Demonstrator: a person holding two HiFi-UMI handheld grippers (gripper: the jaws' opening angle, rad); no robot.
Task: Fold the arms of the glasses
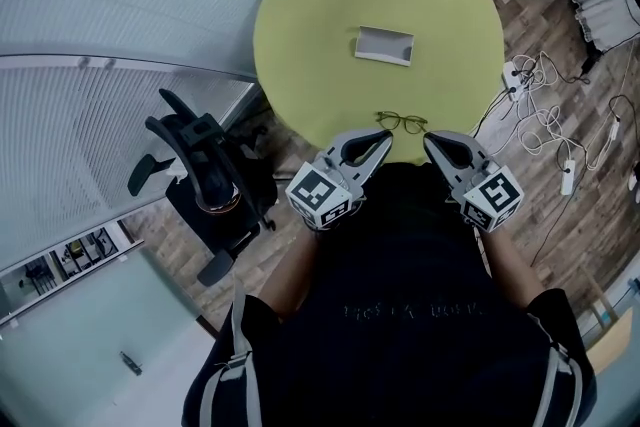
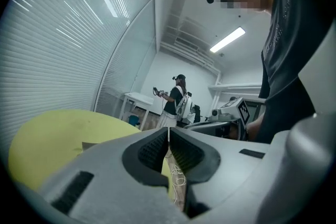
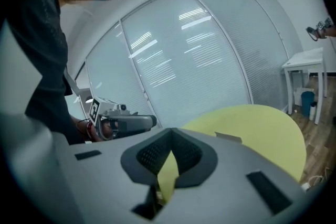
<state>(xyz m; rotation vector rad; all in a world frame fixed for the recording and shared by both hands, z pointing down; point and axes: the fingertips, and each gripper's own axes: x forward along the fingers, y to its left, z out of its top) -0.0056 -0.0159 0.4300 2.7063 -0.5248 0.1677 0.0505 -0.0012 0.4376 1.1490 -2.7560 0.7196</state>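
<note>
The glasses [image 1: 401,122] lie on the round yellow-green worktop [image 1: 300,25] at its near edge, lenses side by side. They are too small in the head view to tell how their arms are set. Further back, near the middle of the worktop and well apart from the glasses, sits a flat grey rectangular case [image 1: 384,45]. The left claw [image 1: 381,139] and the right claw [image 1: 430,141] are held close to the person's dark shirt, their tips pointing toward the glasses from either side, just short of them and not touching. In the left gripper view the jaws are pressed together with nothing between them. The right gripper view shows its jaws meeting at the tips in the same way, with only the yellow-green surface seen through the gap below. A black office chair [image 1: 205,180] stands to the left of the worktop, and white cables [image 1: 540,120] trail over the wooden floor to the right.
</note>
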